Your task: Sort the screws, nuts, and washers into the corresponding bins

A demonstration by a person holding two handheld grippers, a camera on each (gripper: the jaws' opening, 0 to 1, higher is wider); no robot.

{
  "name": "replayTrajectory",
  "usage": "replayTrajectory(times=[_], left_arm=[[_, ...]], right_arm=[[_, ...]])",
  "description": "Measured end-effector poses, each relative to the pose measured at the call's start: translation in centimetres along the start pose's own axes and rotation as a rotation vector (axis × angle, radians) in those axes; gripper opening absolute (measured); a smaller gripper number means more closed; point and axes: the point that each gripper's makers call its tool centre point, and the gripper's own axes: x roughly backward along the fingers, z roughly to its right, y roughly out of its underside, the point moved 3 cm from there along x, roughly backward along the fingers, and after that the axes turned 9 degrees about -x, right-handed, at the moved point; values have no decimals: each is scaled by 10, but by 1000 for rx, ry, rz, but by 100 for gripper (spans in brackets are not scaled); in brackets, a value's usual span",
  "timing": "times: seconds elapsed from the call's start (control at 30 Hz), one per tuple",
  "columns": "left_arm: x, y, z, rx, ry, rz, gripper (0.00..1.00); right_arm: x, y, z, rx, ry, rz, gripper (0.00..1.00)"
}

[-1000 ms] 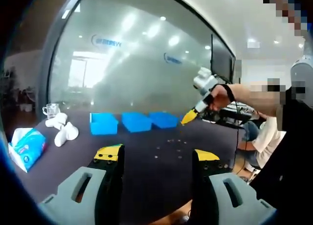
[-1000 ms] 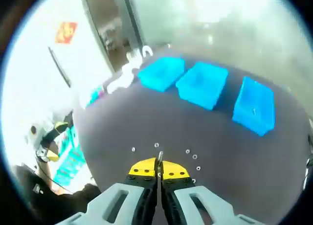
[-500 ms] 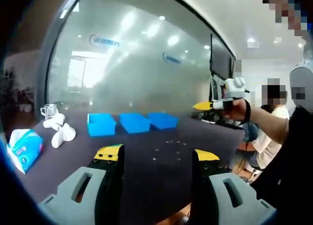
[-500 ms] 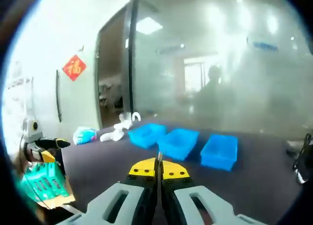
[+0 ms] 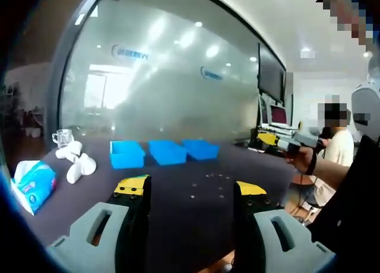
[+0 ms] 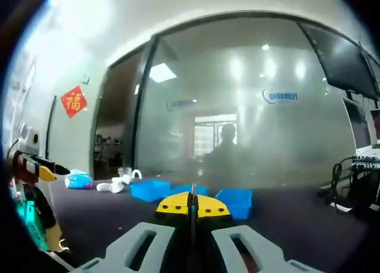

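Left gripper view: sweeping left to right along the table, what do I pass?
Tissue pack → white objects → three blue bins → scattered small hardware → right gripper, held at the table's right end.

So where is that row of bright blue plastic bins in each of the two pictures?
Left gripper view: the row of three bright blue plastic bins sits on the dark table, left of centre, beyond the open left tool.
Right gripper view: the bins lie low at centre, partly hidden behind the shut right tool.
Shared landmark: the frosted glass wall behind the bins.
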Motion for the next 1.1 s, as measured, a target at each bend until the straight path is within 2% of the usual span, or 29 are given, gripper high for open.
replayTrajectory(times=[0.13, 0.17, 0.2, 0.47, 0.63, 0.73, 0.87, 0.97, 1.1], left_arm=[[-1, 0, 1, -2, 4, 0, 54], [-2, -1, 2, -3, 6, 0, 54], [-2, -1, 2, -4, 8, -1, 54], [-3, -3, 6, -8, 14, 4, 54], [-1, -2, 8, -16, 18, -2, 54], [0, -2, 8, -10, 12, -3, 54], [2, -1, 6, -4, 5, -2, 54], [4, -1, 5, -2, -1, -2, 54], [6, 0, 2, 1, -10, -5, 54]], right_arm=[[-2, -6, 2, 10, 1, 13, 0], [-5, -11, 2, 7, -4, 41, 0], [-7, -13, 3, 9, -4, 40, 0], [-43, -19, 17, 7, 0, 44, 0], [-83, -20, 35, -24, 29, 40, 0], [-110, -10, 49, -85, 63, -10, 0], [-145, -3, 61, -60, 87, -46, 0], [-169, -4, 69, -19, 102, -59, 0], [-197, -5, 79, -10, 122, -69, 0]])
